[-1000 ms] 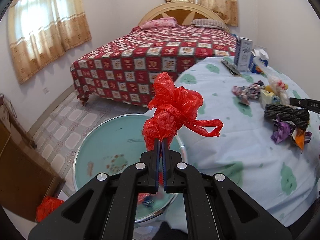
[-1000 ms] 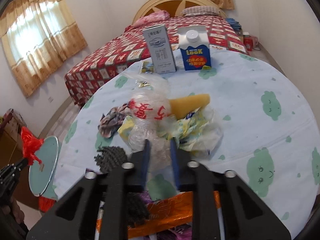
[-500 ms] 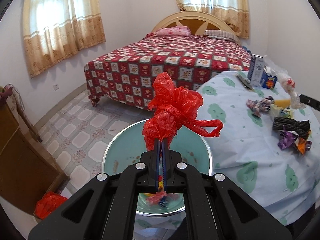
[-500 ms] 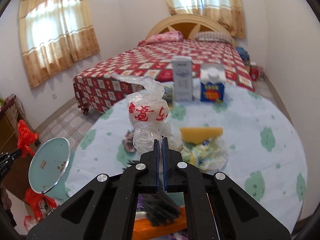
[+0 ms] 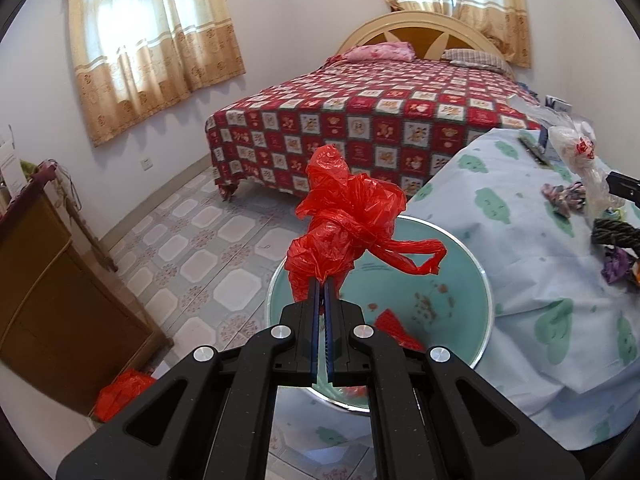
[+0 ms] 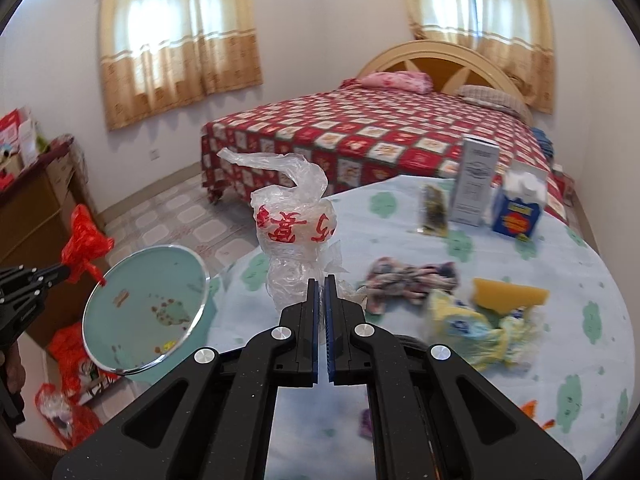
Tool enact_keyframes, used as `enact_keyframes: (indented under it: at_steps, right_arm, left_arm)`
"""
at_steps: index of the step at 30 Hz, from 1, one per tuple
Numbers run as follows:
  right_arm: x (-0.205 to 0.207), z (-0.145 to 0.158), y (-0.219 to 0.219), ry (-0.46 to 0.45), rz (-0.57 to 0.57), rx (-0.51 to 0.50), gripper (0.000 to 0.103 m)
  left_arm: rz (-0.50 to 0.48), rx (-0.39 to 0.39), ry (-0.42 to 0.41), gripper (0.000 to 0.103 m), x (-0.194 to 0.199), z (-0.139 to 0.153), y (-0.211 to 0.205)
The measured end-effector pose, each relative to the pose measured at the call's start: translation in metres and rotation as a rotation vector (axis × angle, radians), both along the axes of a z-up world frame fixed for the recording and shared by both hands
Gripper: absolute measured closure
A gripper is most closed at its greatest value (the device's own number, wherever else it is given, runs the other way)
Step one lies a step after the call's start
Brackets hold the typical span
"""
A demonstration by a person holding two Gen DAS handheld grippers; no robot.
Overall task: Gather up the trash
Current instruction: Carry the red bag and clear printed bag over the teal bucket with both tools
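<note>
My left gripper [image 5: 322,286] is shut on a crumpled red plastic bag [image 5: 348,216] and holds it above the round teal bin [image 5: 460,264] beside the table. It also shows in the right wrist view [image 6: 60,270] with the red bag [image 6: 84,246] over the bin [image 6: 120,312]. My right gripper [image 6: 322,282] is shut on a clear plastic bag with red print [image 6: 296,236], lifted above the table [image 6: 600,320]. That clear bag also shows in the left wrist view [image 5: 580,160].
On the table lie a knotted cloth scrap [image 6: 408,276], a yellow wrapper [image 6: 472,328], a yellow sponge [image 6: 508,294], a grey carton [image 6: 476,188] and a blue carton [image 6: 520,208]. Red bags [image 6: 68,352] lie on the floor. A wooden cabinet [image 5: 48,288] stands left, a bed [image 5: 380,120] behind.
My right gripper shut on the clear bag and lifted it off the table toward the left. My left gripper rose with the red bag and stays over the bin.
</note>
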State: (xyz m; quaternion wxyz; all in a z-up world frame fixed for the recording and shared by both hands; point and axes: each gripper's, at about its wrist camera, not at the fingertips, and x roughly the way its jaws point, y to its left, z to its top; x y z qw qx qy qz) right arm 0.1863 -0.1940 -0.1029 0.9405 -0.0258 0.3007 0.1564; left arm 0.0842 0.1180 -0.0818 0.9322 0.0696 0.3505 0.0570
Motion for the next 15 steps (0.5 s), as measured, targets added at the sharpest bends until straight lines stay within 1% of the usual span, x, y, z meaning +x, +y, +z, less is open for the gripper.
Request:
enact_keyframes:
  at_steps: [5,15]
  right_arm:
    - [0.0,-0.007,0.025,0.001,0.049,-0.019,0.099]
    - [0.001,-0.009,0.061,-0.005,0.124,-0.049,0.099]
  left_arm:
    - [0.024,0.009,0.01,0.101,-0.002,-0.005,0.011]
    - [0.05,0.012,0.013,0.101,-0.003,-0.006,0.023]
